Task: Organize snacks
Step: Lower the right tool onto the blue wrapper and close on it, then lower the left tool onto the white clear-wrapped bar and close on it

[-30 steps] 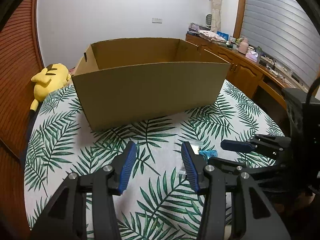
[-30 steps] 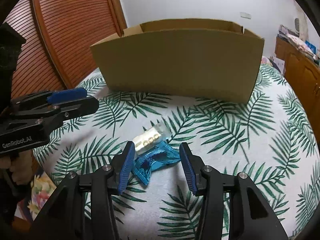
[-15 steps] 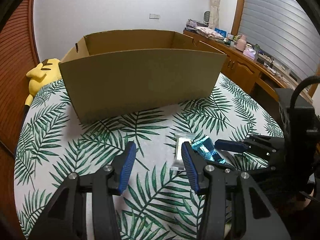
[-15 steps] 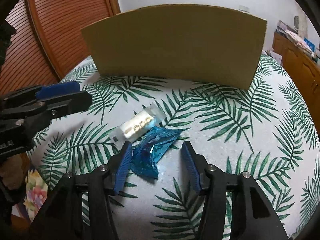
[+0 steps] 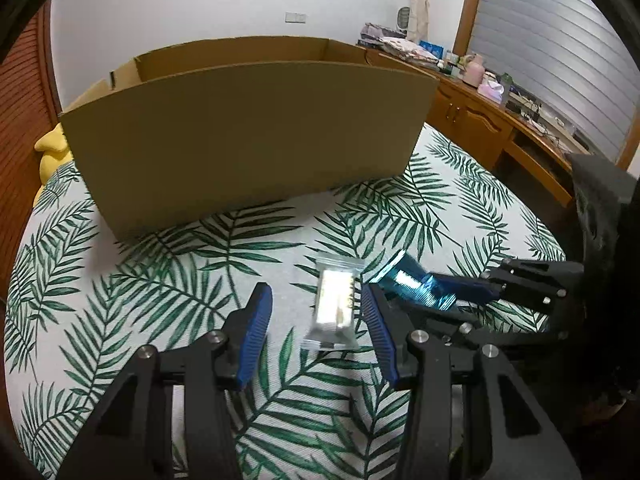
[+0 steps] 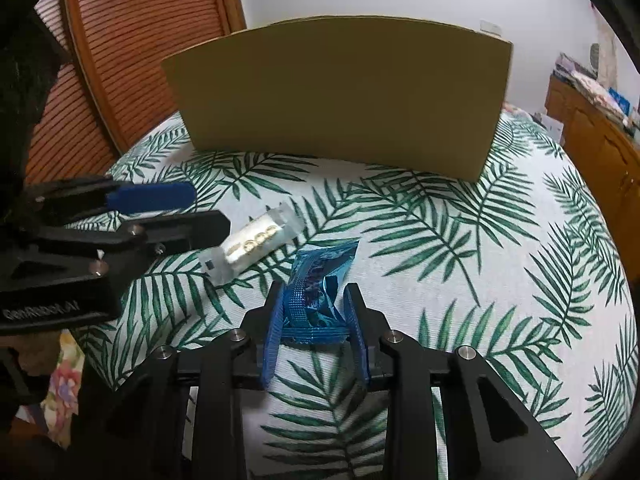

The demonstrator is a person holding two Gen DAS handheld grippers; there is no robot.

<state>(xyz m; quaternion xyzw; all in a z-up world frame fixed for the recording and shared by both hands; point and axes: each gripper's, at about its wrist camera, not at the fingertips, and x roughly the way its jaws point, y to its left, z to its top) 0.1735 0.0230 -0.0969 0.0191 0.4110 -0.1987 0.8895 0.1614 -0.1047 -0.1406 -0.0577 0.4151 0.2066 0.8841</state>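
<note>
A clear-wrapped white snack (image 5: 335, 304) lies on the palm-leaf tablecloth between my open left gripper's (image 5: 316, 312) fingers, nearer the right one; it also shows in the right wrist view (image 6: 250, 244). A shiny blue snack packet (image 6: 320, 276) lies beside it, and my right gripper (image 6: 316, 312) has closed on its near end. The blue packet (image 5: 416, 284) and the right gripper (image 5: 480, 300) show at the right of the left wrist view. The left gripper (image 6: 168, 216) shows at the left of the right wrist view. An open cardboard box (image 5: 248, 136) stands behind.
A yellow plush toy (image 5: 50, 152) lies left of the box by a wooden slatted door (image 6: 132, 48). A wooden cabinet (image 5: 500, 120) with clutter runs along the right wall. The round table's edge (image 6: 616, 264) curves close on the right.
Both grippers have moved forward and down toward the snacks. My right gripper has closed on the blue packet. The clear-wrapped snack now lies between my left gripper's fingers.
</note>
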